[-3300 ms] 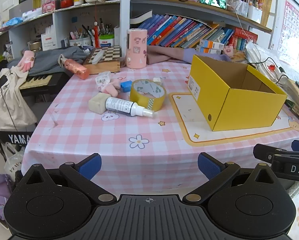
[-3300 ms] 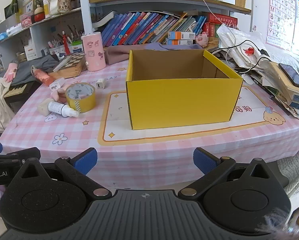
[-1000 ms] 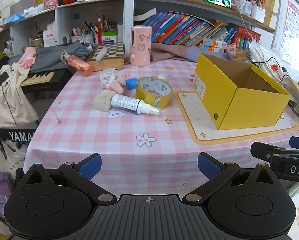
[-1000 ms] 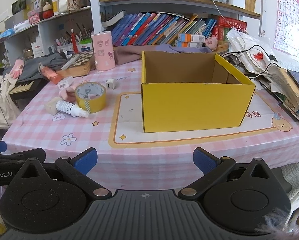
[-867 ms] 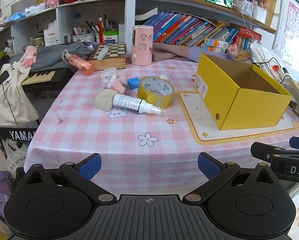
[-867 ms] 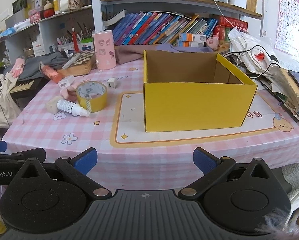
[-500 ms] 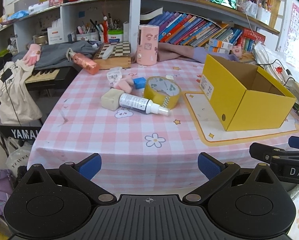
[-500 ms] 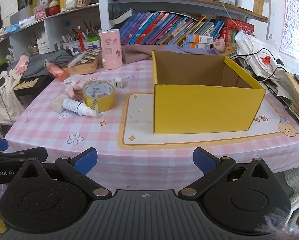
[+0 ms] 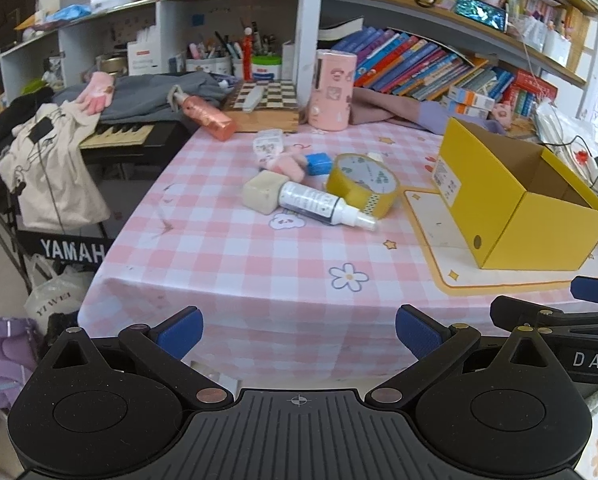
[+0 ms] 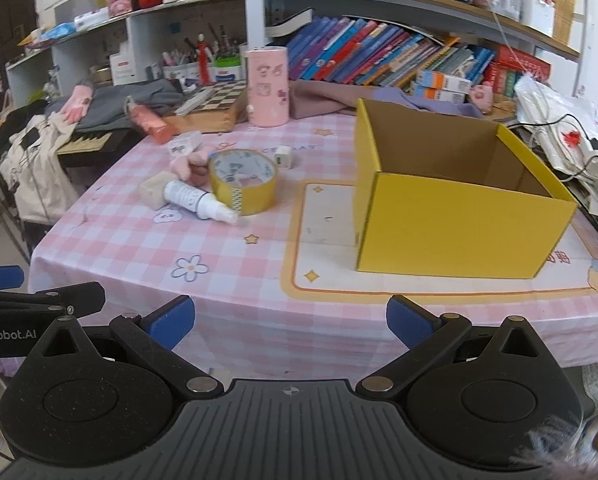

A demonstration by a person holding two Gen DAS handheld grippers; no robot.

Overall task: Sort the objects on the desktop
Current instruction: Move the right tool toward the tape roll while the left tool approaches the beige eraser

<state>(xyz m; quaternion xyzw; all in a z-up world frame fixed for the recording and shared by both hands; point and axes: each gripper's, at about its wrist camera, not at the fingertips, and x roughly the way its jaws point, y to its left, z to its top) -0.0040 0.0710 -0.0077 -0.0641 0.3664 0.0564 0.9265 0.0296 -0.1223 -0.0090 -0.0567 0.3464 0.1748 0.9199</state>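
An open yellow cardboard box (image 9: 539, 216) (image 10: 455, 224) stands empty on a mat at the table's right. Left of it lies a cluster: a yellow tape roll (image 9: 361, 184) (image 10: 243, 182), a white spray bottle (image 9: 323, 206) (image 10: 199, 200) on its side, a beige block (image 9: 261, 194) (image 10: 155, 190), a pink plush piece (image 9: 287, 166), a blue block (image 9: 318, 162) and a small white charger (image 10: 284, 157). My left gripper (image 9: 297, 330) is open and empty before the table's front edge. My right gripper (image 10: 291, 320) is open and empty too, beside it.
A pink cylinder (image 9: 331, 90), a chessboard box (image 9: 265, 102) and a copper bottle (image 9: 205, 114) stand at the back. Bookshelves rise behind. A keyboard (image 9: 115, 136) with clothes and bags stands left. Cables and papers (image 10: 559, 140) lie right of the box.
Both grippers have drifted left and back a little, so the table's objects have shifted right in view. Both stay open and empty. Nothing on the table has moved.
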